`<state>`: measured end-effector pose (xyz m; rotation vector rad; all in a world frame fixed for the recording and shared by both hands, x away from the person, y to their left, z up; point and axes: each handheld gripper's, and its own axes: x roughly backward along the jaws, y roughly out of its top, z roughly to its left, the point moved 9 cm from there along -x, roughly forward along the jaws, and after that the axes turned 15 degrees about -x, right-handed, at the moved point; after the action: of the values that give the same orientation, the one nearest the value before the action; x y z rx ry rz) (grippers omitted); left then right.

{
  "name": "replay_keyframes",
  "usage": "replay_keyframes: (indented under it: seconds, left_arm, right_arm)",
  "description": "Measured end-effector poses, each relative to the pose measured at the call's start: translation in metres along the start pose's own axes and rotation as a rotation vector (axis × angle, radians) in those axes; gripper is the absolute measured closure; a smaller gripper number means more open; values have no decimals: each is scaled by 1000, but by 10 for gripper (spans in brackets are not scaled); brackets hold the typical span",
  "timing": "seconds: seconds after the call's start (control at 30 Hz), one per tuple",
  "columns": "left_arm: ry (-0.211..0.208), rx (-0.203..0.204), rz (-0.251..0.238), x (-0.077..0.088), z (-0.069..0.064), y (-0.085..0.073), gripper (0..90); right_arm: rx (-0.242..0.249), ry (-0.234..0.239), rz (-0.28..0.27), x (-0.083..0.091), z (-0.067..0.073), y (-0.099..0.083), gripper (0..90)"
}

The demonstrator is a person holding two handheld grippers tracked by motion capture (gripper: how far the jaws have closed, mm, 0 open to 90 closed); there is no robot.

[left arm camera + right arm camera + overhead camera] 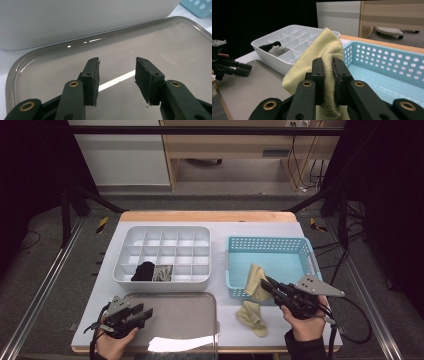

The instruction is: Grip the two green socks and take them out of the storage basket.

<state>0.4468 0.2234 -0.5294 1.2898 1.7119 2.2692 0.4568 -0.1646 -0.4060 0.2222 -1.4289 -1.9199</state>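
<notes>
High view: my right gripper (266, 284) clamps a yellow sock (255, 279) at the blue basket's (268, 245) near-left corner. My left gripper (145, 312), jaws apart and empty, hovers over the grey tray (190, 315) left of that basket.

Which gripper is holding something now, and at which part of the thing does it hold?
The right gripper pinches the yellow sock across a fold of its fabric; which part of the sock cannot be told. The left gripper is open, holding nothing, over the grey tray.
</notes>
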Motion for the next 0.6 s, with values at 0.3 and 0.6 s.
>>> replay_keyframes:
  seconds: [0.3,0.6]
  left_arm:
    - [-2,0,-5,1,0,1,530]
    - [1,3,-16,3,0,2,530]
  right_arm:
    - [-14,-13,25,12,-8,-22,812]
    - [-46,-40,34,27,-20,-37,811]
